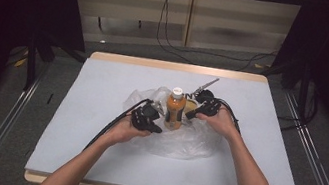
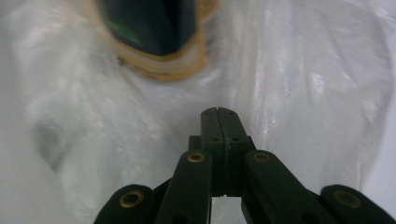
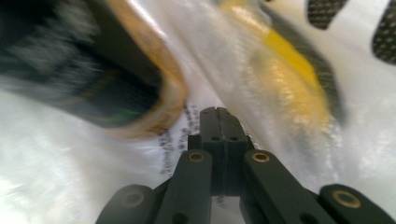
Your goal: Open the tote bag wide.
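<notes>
high view: your left gripper [image 1: 159, 120] and right gripper [image 1: 190, 114] flank an upright orange bottle [image 1: 175, 108] standing on a clear plastic bag [image 1: 185, 139] mid-table [image 1: 98, 112]. left gripper view: jaws pressed together on nothing visible, bottle base ahead. right gripper view: jaws closed too; whether they pinch the bag, you cannot tell.

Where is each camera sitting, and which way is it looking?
High view: above the table's near side, looking forward and down at the bottle on the plastic bag; both forearms, left tongs, right tongs.
Left gripper view: on the left tongs, looking along shut jaws at bag and bottle base.
Right gripper view: on the right tongs, jaws shut, same targets.
Both gripper views share bottle and bag.
</notes>
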Available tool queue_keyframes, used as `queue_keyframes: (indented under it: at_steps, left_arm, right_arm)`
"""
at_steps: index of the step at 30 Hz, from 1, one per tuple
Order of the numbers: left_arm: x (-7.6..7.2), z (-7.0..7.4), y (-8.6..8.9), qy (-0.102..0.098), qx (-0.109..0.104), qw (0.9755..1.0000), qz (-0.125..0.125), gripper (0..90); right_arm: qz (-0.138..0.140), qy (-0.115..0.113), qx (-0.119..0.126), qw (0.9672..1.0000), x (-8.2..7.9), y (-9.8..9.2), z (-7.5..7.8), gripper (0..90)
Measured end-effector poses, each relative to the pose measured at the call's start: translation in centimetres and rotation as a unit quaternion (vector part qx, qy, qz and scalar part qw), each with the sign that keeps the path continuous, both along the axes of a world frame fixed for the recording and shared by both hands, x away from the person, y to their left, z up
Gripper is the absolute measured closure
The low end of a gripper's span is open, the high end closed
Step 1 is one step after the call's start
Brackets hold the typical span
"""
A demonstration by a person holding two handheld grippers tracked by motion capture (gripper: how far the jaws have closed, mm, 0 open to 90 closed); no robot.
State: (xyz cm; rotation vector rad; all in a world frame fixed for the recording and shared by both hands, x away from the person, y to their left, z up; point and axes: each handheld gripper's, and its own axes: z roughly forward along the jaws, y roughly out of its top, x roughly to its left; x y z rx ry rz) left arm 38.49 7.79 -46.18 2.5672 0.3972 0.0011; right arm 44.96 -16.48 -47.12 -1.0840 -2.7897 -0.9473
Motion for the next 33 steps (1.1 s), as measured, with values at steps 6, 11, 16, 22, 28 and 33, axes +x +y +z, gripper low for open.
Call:
queue_keyframes:
  at_steps: [6,11,16,22,28,33]
  left_arm:
    - [-2.7,0.2,-0.2,0.002,0.006,0.9996,-0.028,90.0]
    - [-5.4,0.3,0.0,-0.002,0.012,0.9977,-0.067,90.0]
    - [-7.0,0.2,0.7,0.004,-0.004,0.9965,-0.083,90.0]
    - [-8.4,0.0,1.5,0.010,-0.018,0.9954,-0.094,90.0]
    - [-8.3,0.1,1.7,0.031,-0.022,0.9934,-0.108,90.0]
    - [-7.6,0.3,2.0,0.024,-0.050,0.9947,-0.086,90.0]
  right_arm:
    - [-0.036,-0.002,0.004,0.9993,0.9,-0.3,-0.1,90.0]
    - [-0.073,-0.010,-0.003,0.9973,2.1,-0.6,-0.1,90.0]
    - [-0.094,-0.018,-0.009,0.9954,3.3,-0.3,-0.1,90.0]
    - [-0.120,-0.036,-0.030,0.9917,4.5,-0.3,-0.1,90.0]
    - [-0.145,-0.047,-0.042,0.9874,4.8,-0.4,-0.1,90.0]
    - [-0.126,-0.061,-0.009,0.9901,4.0,-0.7,0.3,90.0]
